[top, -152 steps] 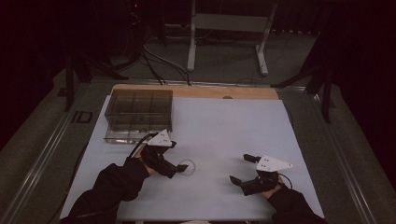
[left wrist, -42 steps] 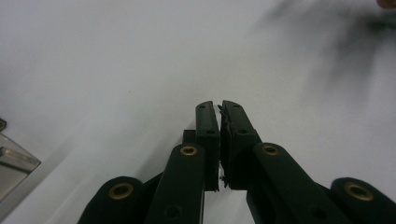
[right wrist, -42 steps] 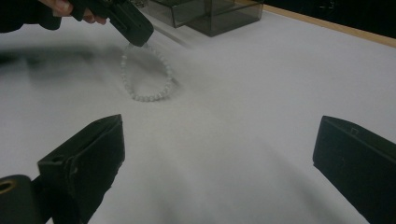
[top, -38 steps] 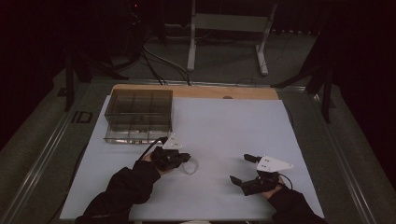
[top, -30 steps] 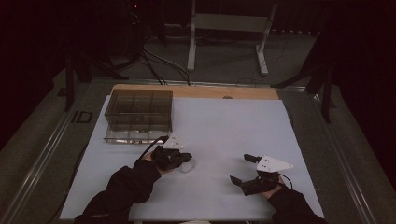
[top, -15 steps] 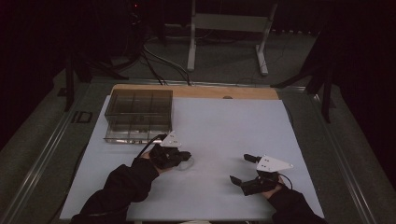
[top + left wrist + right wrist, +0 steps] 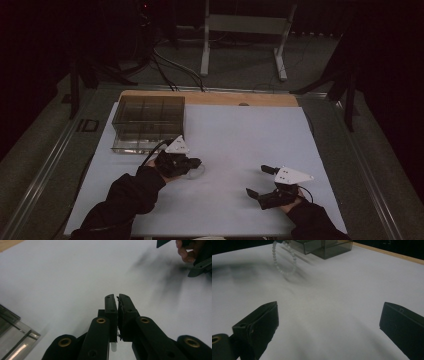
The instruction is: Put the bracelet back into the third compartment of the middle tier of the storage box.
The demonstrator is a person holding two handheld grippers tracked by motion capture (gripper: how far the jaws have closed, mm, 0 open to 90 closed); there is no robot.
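A white bead bracelet (image 7: pixel 283 262) hangs in a loop just above the white table (image 7: pixel 240 135), casting a shadow on it. My left gripper (image 7: pixel 193 163) is shut on it, near the front corner of the clear box. In the left gripper view the jaws (image 7: pixel 117 298) are pressed together, with a bit of white bead (image 7: pixel 113 347) showing below them. In the high view the bracelet (image 7: pixel 196 173) dangles under the left fingertips. My right gripper (image 7: pixel 258 180) rests low at the front right, jaws wide open (image 7: pixel 329 312), nothing between them.
A clear smoky plastic box (image 7: pixel 148 118) with several compartments stands at the back left of the table, close behind the left hand. A wooden strip (image 7: pixel 210 98) runs along the far edge. Cables and a metal stand (image 7: pixel 245 30) lie on the floor beyond.
Five seconds ago the bracelet lay on the table by the left jaws; now they grip it and it hangs. Over the last second the left hand edged slightly toward the box. The right hand kept still.
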